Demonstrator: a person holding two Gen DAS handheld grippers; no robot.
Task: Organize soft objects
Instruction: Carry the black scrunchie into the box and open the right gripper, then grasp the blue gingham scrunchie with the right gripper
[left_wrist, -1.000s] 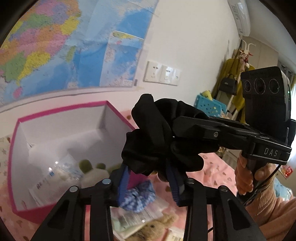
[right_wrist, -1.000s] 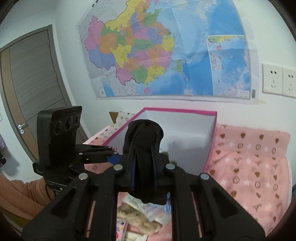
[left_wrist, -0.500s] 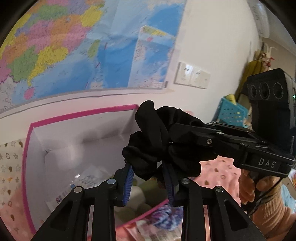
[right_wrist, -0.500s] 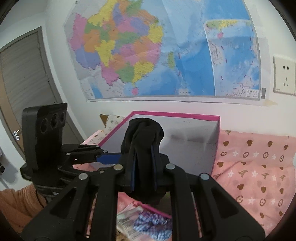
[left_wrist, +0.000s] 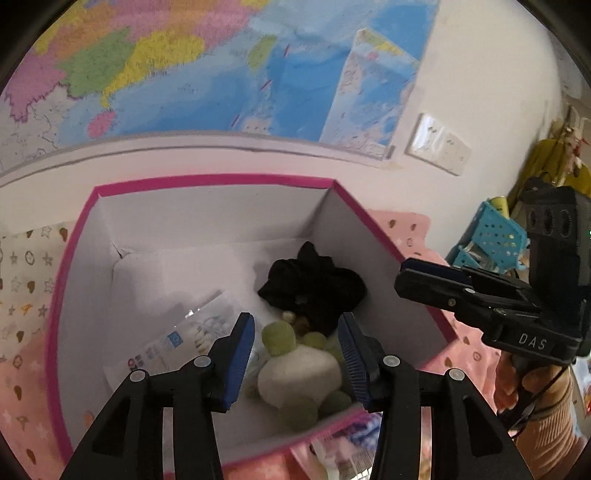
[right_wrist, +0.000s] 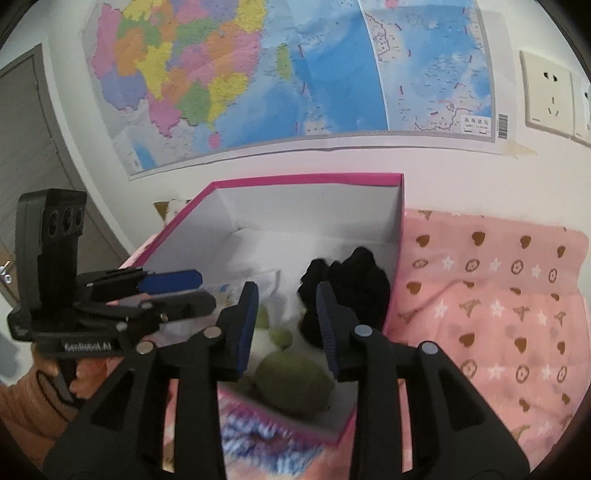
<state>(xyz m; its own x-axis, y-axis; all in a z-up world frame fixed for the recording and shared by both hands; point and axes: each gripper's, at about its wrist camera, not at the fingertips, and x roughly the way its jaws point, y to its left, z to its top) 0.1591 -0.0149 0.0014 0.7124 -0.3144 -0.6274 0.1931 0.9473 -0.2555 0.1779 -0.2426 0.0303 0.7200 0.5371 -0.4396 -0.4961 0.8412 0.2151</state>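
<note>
Left wrist view, from left to right: a patterned pink cover (left_wrist: 26, 317) lies under a pink-edged box (left_wrist: 207, 181) with white inner walls, which stands against the wall below a large map (left_wrist: 221, 66). Inside the box, a clear printed packet (left_wrist: 177, 339) lies on the left side, a white and green plush toy (left_wrist: 299, 365) lies near the front, and the black scrunchie (left_wrist: 314, 291) rests beyond the toy, close to the right wall. The left gripper (left_wrist: 295, 354) hangs above the front of the box; its jaws have just been opening, they stand apart and nothing is between them. Further right, the right gripper (left_wrist: 428, 275) is over the right edge of the box, with a hand (left_wrist: 524, 384) on its handle. In the right wrist view, the left gripper (right_wrist: 173, 284) is on the left, and the right gripper (right_wrist: 286, 317) shows blue pads parted, also just opened, with no contact to the scrunchie (right_wrist: 347, 291), which lies in the box (right_wrist: 306, 179) behind them. A wall socket (right_wrist: 550, 96) is at the far right.
</note>
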